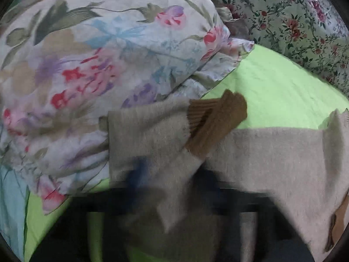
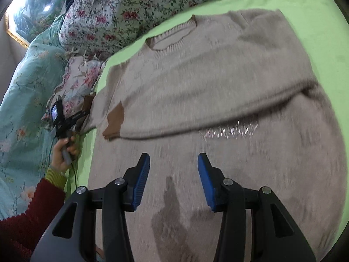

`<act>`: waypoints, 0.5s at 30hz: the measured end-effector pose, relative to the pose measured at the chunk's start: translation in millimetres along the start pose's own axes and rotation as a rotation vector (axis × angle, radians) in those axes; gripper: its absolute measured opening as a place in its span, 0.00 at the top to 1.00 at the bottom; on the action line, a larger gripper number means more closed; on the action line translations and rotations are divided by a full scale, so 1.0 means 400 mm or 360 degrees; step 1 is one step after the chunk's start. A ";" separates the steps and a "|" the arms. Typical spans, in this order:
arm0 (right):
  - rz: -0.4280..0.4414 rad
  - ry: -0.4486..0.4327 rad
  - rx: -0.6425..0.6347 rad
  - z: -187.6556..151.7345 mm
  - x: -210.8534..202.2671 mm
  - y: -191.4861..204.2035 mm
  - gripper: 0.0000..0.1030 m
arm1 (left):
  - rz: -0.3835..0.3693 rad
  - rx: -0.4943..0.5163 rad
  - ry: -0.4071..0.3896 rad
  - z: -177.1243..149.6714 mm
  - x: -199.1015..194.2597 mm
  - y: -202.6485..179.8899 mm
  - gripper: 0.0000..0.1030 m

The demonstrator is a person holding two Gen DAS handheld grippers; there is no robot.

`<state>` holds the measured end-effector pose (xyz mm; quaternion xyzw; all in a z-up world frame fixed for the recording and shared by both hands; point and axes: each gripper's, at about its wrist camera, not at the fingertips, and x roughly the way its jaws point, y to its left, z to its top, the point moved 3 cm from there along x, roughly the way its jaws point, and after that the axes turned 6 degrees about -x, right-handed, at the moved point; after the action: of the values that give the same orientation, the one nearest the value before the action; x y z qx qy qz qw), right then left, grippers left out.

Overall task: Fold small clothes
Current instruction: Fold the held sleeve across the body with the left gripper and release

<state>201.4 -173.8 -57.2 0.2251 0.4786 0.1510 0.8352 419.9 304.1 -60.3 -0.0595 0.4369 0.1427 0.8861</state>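
A beige knit sweater with brown cuffs lies on a lime-green sheet, neck to the far side. One sleeve is folded across the body, its brown cuff near the left edge. My right gripper hovers open and empty above the sweater's lower body. My left gripper is at the sweater's left edge, at the other sleeve. In the left wrist view that sleeve with its brown cuff drapes over my blurred left fingers, which seem shut on it.
A floral pillow and a teal quilt lie left of the sweater. A rose-print duvet runs along the far side. Green sheet shows to the right of the sweater.
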 end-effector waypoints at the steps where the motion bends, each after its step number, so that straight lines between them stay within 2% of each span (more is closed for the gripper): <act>1: -0.0001 0.0000 -0.0001 -0.004 -0.002 0.001 0.54 | -0.0030 -0.0025 -0.0002 0.002 -0.009 -0.001 0.96; 5: 0.0006 -0.0031 0.0007 -0.019 -0.019 0.005 0.54 | -0.0201 -0.0093 -0.0157 -0.009 -0.135 -0.045 0.96; 8: 0.0016 -0.0077 0.0032 -0.024 -0.039 0.002 0.54 | -0.0432 -0.0088 -0.0215 -0.035 -0.248 -0.135 0.96; 11: 0.0014 -0.0123 0.0061 -0.029 -0.064 -0.007 0.54 | -0.0630 -0.0034 -0.0260 -0.076 -0.350 -0.257 0.96; 15: 0.0009 -0.0195 0.0110 -0.039 -0.111 -0.031 0.54 | -0.0915 0.0025 -0.0218 -0.133 -0.433 -0.459 0.96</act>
<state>166.2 -201.5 -38.1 0.2642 0.4307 0.1227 0.8542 335.5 82.3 40.7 -0.1642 0.3424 -0.1138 0.9181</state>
